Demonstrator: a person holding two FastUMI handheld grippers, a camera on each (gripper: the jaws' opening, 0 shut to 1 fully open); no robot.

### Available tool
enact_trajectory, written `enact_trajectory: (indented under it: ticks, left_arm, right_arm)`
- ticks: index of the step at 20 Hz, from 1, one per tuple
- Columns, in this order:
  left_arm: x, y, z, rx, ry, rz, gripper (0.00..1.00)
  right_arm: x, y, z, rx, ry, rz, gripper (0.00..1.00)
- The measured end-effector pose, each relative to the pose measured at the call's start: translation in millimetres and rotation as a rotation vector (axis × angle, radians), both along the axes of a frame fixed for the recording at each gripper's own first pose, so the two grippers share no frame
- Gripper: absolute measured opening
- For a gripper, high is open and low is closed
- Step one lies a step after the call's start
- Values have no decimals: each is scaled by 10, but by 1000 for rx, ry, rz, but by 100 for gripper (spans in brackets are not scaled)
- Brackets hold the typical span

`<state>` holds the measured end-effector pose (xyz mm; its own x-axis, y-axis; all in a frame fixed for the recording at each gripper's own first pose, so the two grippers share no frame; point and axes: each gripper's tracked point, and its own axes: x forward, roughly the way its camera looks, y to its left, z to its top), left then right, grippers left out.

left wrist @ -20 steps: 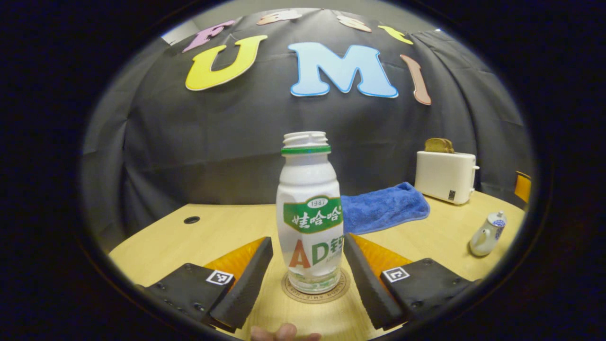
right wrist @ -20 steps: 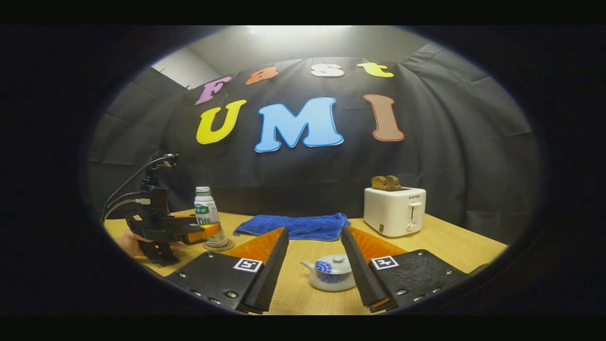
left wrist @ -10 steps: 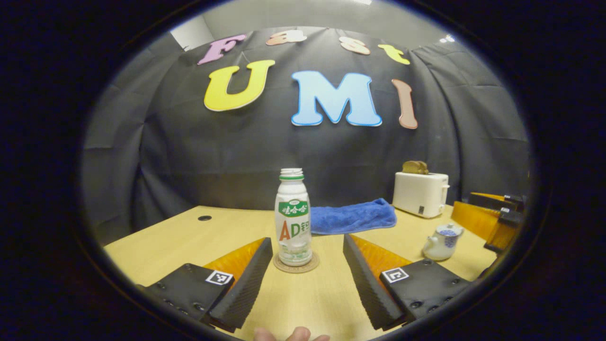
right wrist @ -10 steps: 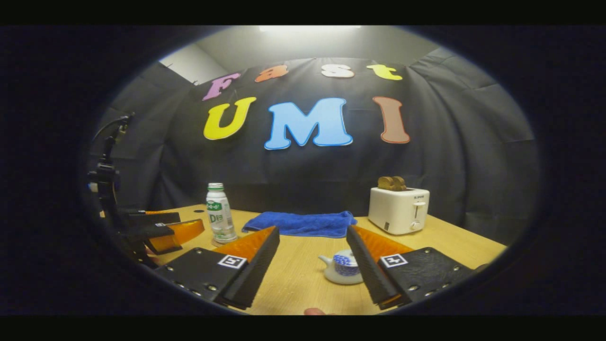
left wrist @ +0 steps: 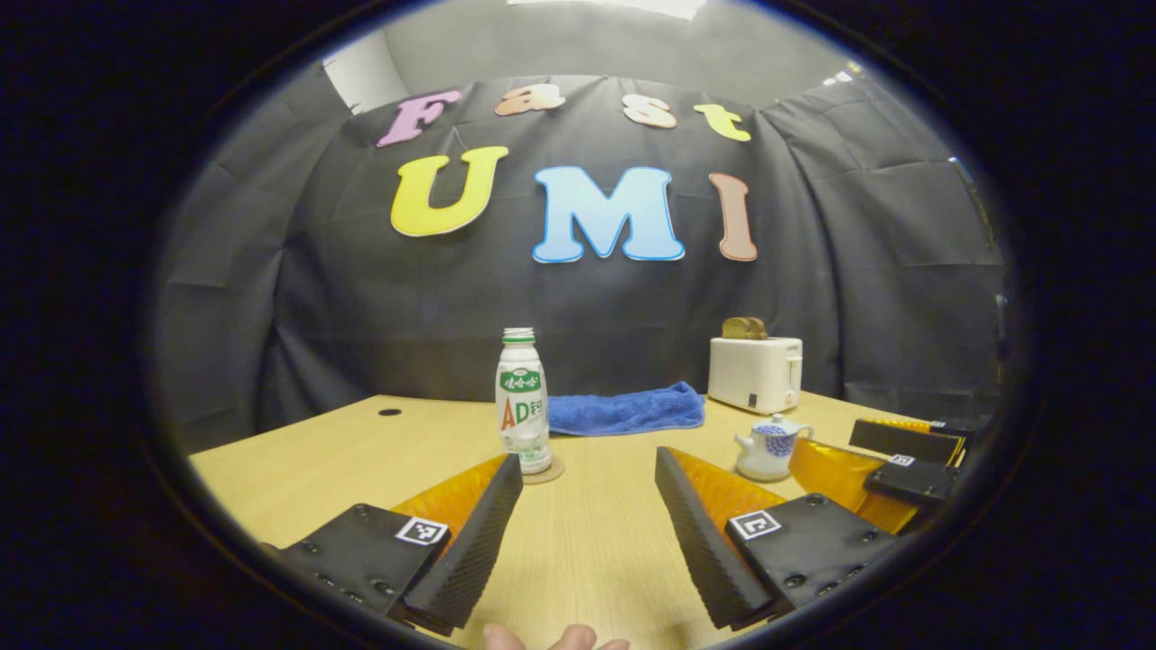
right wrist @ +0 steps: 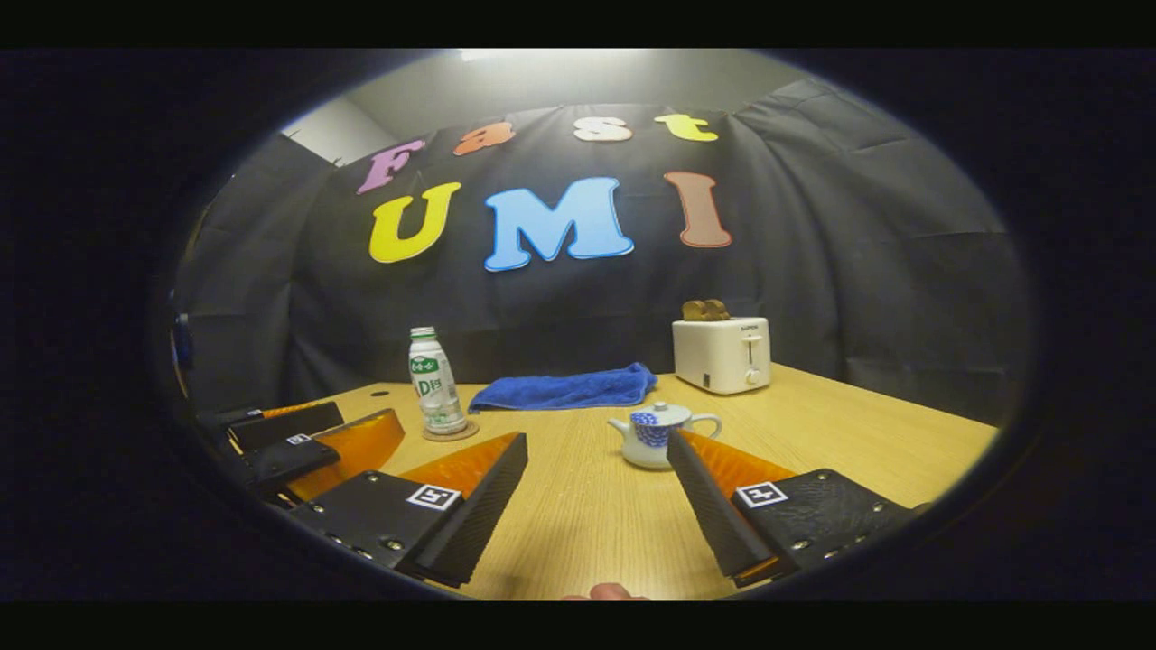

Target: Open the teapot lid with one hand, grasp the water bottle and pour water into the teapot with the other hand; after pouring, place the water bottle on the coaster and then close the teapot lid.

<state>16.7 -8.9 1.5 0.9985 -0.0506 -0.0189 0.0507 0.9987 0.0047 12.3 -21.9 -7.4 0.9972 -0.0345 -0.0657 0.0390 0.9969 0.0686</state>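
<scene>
A white bottle [left wrist: 523, 402] with a green label stands upright on a round coaster [left wrist: 545, 471], seen too in the right gripper view as bottle [right wrist: 436, 382] on coaster [right wrist: 451, 433]. The small white and blue teapot [left wrist: 767, 446] [right wrist: 657, 436] sits on the table with its lid on. My left gripper [left wrist: 587, 533] is open and empty, well back from the bottle. My right gripper [right wrist: 596, 506] is open and empty, short of the teapot. Each gripper shows at the edge of the other's view: the right gripper [left wrist: 903, 451] and the left gripper [right wrist: 298, 442].
A blue towel [left wrist: 626, 412] lies at the back of the wooden table [left wrist: 596, 551]. A white toaster [left wrist: 755, 372] with bread in it stands to its right. A small dark hole [left wrist: 390, 413] is in the tabletop at back left.
My left gripper has drawn back from the bottle, which stays on the coaster. My right gripper has drawn back from the teapot too.
</scene>
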Motion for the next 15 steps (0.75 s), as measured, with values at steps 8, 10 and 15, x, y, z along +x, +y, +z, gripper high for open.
enact_trajectory:
  ticks: [8,10,15]
  left_arm:
    - [-4,96,-46,-22,18,29,100]
    - [-12,99,-36,-16,14,31,100]
    - [-31,78,-69,-26,15,36,100]
  right_arm:
    - [9,48,5,-28,-3,17,95]
    - [9,55,12,-31,-5,19,95]
    - [7,37,27,-40,-13,19,95]
